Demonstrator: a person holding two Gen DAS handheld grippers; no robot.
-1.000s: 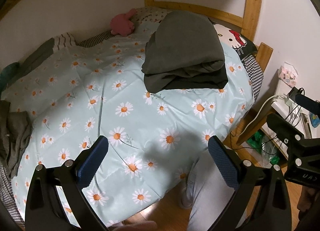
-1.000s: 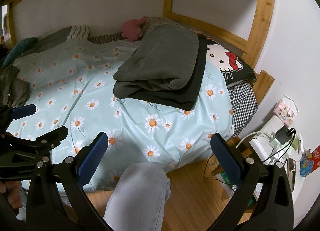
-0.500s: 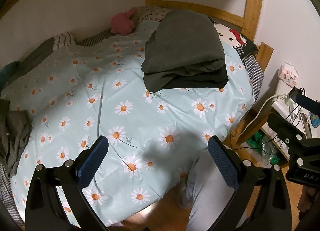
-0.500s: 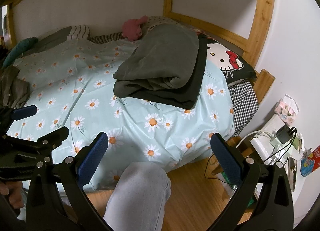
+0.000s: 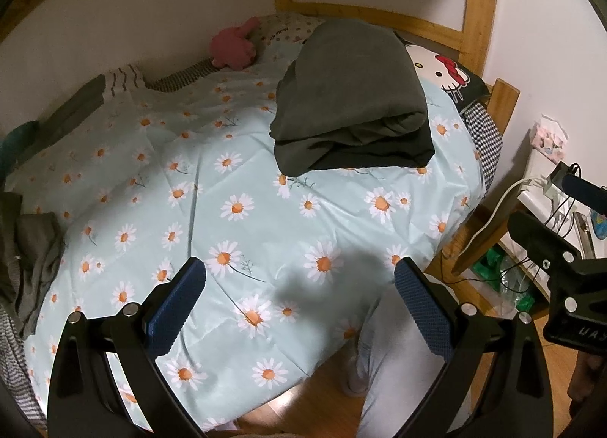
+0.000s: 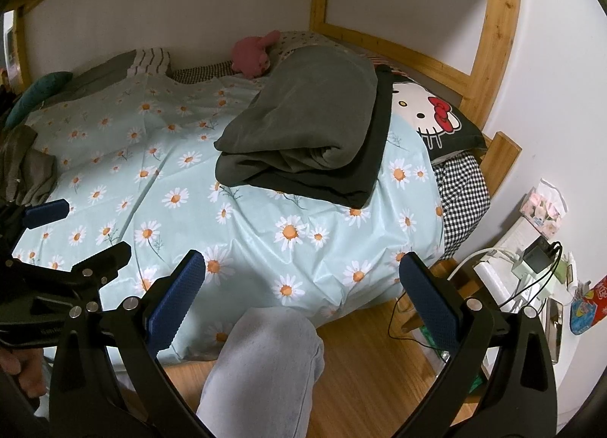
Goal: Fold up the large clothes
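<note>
Folded dark garments [image 5: 351, 96] sit stacked at the far right of the bed [image 5: 235, 210], against the Hello Kitty pillow [image 5: 444, 70]. Crumpled grey clothes [image 5: 34, 259] lie at the left edge, not yet folded. Left claw [image 5: 299, 309] and right claw [image 6: 303, 305] both spread wide, holding nothing, hovering over the near edge. Risks: the stack looks top-heavy, a nudge could slump it; dragging the grey pile could bunch the slick daisy sheet; cables [image 6: 493, 259] on the right could snag.

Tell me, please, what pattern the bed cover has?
White daisies with orange centres on the pale blue bed cover, clearest in the left wrist view.
</note>
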